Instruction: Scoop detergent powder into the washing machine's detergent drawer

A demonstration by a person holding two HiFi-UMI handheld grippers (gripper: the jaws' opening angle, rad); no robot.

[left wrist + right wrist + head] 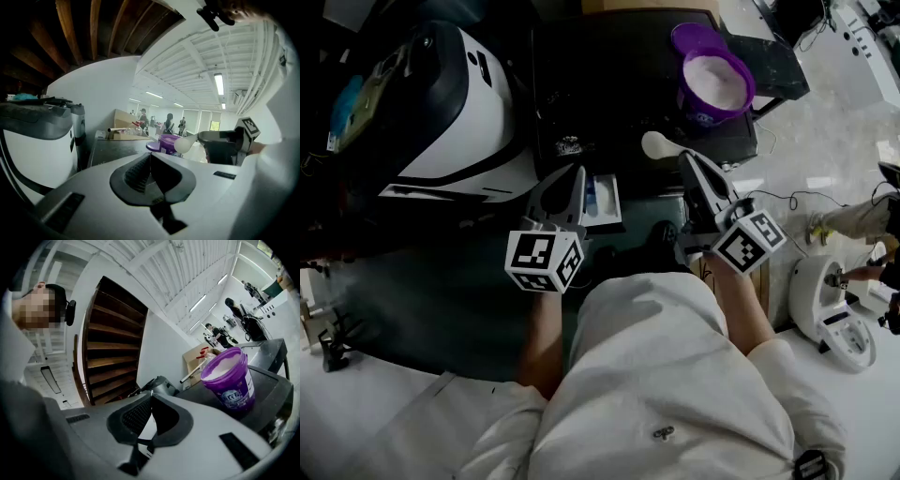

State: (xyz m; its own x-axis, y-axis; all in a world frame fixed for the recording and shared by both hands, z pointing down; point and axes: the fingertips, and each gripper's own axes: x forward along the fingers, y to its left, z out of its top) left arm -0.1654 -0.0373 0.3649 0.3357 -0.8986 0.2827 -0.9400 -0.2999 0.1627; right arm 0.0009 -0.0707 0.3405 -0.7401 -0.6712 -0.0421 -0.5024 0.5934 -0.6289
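the head view is running dim and harsh in contrast: the dark surface (609, 84) is sinking into near black, while the pale floor (834, 112) at the right and the powder (715, 77) in the purple tub (698, 105) are glaring bright. the white scoop (659, 145) is washing out almost blank. in the left gripper view, ceiling strip lights (219, 83) are pouring light down from above, the far windows (213, 125) are burning out, and the wooden beams (70, 28) are fading into shadow. both gripper views are bending straight lines hard toward the edges and darkening at the corners; the left gripper (150, 154) and the right gripper (151, 395) are showing soft and unfocused close to their lenses.
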